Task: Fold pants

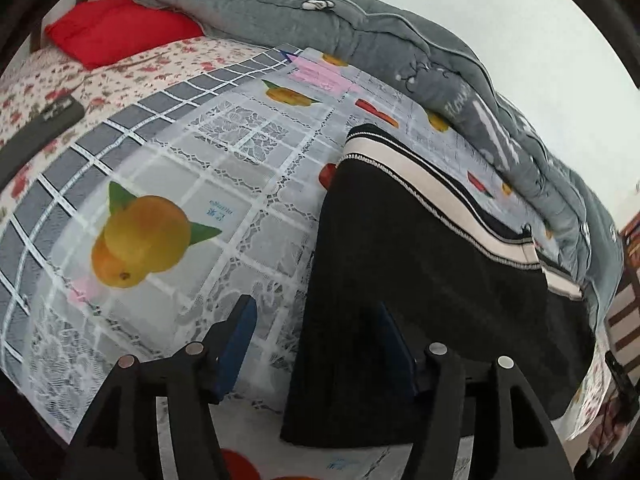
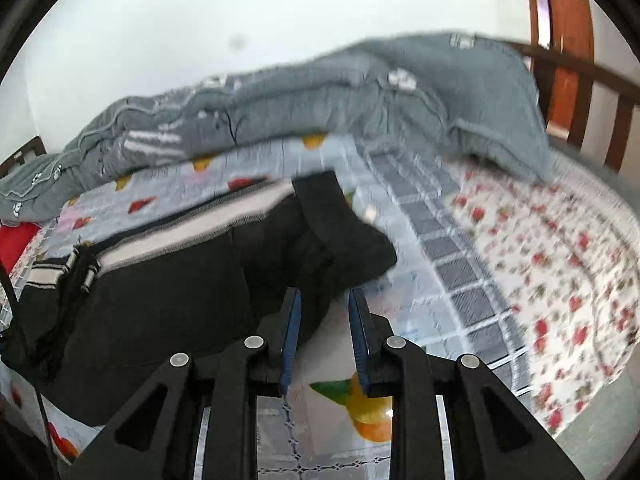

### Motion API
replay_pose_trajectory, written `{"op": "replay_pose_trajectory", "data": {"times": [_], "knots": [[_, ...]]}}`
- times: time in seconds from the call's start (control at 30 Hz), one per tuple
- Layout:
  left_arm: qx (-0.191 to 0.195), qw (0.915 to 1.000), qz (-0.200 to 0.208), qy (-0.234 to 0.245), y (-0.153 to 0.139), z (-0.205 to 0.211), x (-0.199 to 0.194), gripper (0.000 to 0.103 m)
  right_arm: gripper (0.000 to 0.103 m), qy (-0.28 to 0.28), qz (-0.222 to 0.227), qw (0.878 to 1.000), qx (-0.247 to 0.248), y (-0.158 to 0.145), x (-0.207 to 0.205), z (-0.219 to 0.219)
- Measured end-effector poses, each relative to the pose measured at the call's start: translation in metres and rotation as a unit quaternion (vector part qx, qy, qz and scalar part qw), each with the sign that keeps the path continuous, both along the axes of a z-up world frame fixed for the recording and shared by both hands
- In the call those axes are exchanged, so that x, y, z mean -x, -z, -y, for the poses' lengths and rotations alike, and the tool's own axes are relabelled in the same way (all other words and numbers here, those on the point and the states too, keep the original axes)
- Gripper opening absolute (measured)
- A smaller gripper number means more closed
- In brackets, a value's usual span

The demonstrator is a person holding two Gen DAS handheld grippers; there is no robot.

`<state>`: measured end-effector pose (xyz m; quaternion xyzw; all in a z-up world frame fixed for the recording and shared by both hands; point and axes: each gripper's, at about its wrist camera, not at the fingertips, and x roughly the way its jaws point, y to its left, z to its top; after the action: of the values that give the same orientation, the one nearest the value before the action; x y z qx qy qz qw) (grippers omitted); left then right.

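1. While the black pants [image 1: 420, 280] lay spread on the fruit-print cover [image 1: 168, 168] of the bed, the left claw [image 1: 316, 320] hung released above them, its right finger over the black cloth and its left finger over the cover.
2. Beyond the pants, a white side stripe [image 1: 432, 192] ran along their far edge, and the grey quilt [image 1: 400, 52] lay bunched just past that.
3. Left of the pants, well apart, a red pillow [image 1: 116, 32] sat on the floral sheet [image 1: 48, 80].
4. At the other end of the pants [image 2: 180, 292], the right claw [image 2: 324, 300] stood released, its fingers either side of a bunched fold of black cloth without clamping it; that view was blurred.
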<state>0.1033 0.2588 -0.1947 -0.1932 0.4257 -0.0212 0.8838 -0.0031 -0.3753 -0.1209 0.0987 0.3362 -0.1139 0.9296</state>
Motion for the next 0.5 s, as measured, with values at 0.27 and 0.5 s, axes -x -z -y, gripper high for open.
{"op": "replay_pose_trajectory", "data": {"times": [0.27,0.5], "knots": [[-0.059,0.9982,0.002,-0.005,0.002,0.028,0.0,0.069,0.027,-0.149,-0.021,0.987,-0.05,-0.004,-0.057,-0.11],[-0.058,0.9981,0.018,0.012,-0.003,0.024,0.034,0.07,0.037,-0.256,-0.04,0.964,-0.053,0.007,-0.122,-0.209]]}}
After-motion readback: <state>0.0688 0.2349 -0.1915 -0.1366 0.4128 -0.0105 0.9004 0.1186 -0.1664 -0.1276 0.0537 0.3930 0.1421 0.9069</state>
